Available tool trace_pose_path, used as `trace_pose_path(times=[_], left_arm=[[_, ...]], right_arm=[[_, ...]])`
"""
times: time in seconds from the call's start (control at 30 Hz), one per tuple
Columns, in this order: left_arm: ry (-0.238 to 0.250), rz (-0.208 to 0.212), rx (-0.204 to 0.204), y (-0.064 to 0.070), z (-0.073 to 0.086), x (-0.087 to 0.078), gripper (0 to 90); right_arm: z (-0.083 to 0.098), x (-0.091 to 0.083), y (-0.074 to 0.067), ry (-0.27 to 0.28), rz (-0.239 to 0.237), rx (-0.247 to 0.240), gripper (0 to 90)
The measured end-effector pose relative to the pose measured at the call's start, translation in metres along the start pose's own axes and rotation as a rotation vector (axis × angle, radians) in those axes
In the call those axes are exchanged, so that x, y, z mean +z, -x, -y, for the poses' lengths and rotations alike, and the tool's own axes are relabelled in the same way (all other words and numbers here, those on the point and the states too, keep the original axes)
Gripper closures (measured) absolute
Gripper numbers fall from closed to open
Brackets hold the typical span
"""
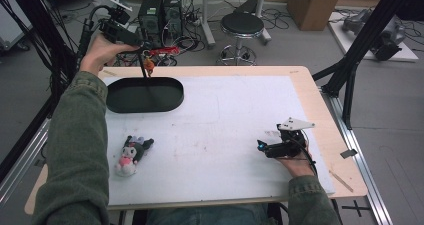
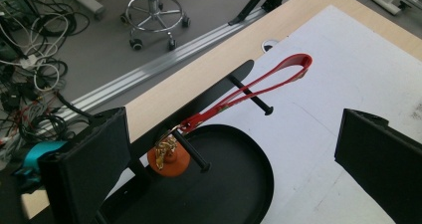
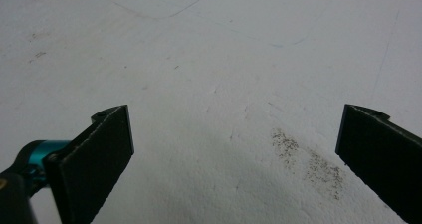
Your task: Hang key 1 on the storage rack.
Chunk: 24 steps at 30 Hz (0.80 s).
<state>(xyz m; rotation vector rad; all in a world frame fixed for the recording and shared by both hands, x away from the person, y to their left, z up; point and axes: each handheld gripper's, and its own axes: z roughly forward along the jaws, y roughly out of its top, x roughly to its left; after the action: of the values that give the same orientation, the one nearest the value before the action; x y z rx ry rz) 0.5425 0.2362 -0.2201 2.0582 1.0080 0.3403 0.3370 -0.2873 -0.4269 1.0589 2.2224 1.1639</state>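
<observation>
**Keychain hangs on the tray stand, both sets of fingers open**

Nearest, at the right of the desk [image 1: 320, 110], the right gripper [image 1: 262, 147] lies low over the white mat [image 1: 225, 135] in the person's hand. Its fingers [image 3: 99, 149] stand wide apart with nothing between them.

At the near left, a small plush toy [image 1: 131, 155] lies on the mat, well apart from both grippers.

Farther off, at the far left, sits a black oval tray [image 1: 145, 95] with a thin black stand [image 2: 191, 149] rising from it. A red strap [image 2: 259, 82] with an orange charm [image 2: 169, 159] hangs on the stand's pegs, the charm above the tray's far rim.

The left gripper [image 1: 145, 47] hovers just above and beyond the stand. Its fingers [image 2: 94, 159] are spread wide, clear of the strap and holding nothing.
</observation>
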Motion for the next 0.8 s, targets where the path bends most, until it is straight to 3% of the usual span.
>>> trace_pose_path(times=[0.2,0.37,0.8], left_arm=[[0.012,-0.011,0.055,0.015,0.004,-0.003,1.7],[-0.008,0.011,0.098,0.028,0.009,0.000,1.7],[-0.060,-0.008,0.117,0.042,0.014,-0.009,1.7]], right_arm=[[0.000,0.000,0.001,0.006,0.000,0.004,0.6],[0.000,0.000,0.001,-0.001,0.000,0.005,0.6],[0.000,-0.002,0.001,0.009,0.001,0.009,0.7]])
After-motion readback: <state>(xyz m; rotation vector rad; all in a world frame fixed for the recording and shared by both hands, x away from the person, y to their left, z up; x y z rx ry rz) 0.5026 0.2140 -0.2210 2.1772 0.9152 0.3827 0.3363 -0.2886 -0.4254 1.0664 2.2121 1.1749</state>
